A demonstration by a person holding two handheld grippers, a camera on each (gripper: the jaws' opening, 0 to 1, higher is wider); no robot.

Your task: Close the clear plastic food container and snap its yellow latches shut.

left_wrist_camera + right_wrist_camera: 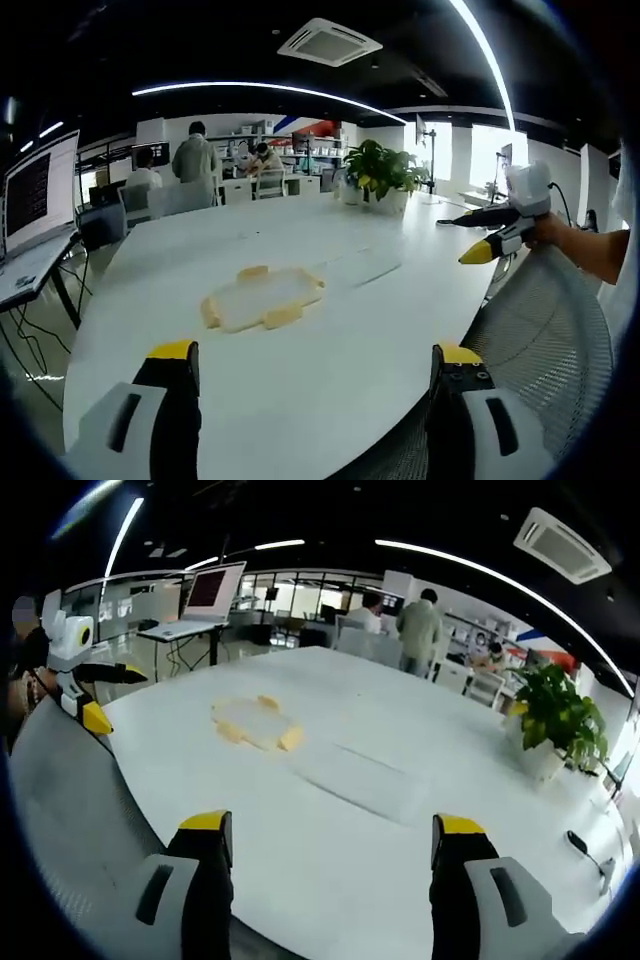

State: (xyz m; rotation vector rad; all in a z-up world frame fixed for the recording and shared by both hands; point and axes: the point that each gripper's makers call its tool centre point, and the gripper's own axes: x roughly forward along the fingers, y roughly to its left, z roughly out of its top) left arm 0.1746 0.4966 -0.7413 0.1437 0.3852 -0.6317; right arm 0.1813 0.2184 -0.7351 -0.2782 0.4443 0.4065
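A flat clear lid with yellow latches [262,298] lies on the white table [300,400], ahead of my left gripper [315,368], whose jaws stand wide apart with nothing between them. A faint clear shallow container [358,265] rests just right of the lid. The right gripper view has the lid [258,723] at centre left and the clear container [352,778] nearer, beyond my open, empty right gripper [330,842]. Both grippers are held off the table's edge, well short of both pieces. Each shows in the other's view, the right gripper [492,232] and the left gripper [88,685].
A potted plant [380,172] stands at the table's far side. A laptop on a stand [205,595] is off one end. A grey mesh chair back [545,330] sits below the grippers. Several people work at desks [195,160] behind.
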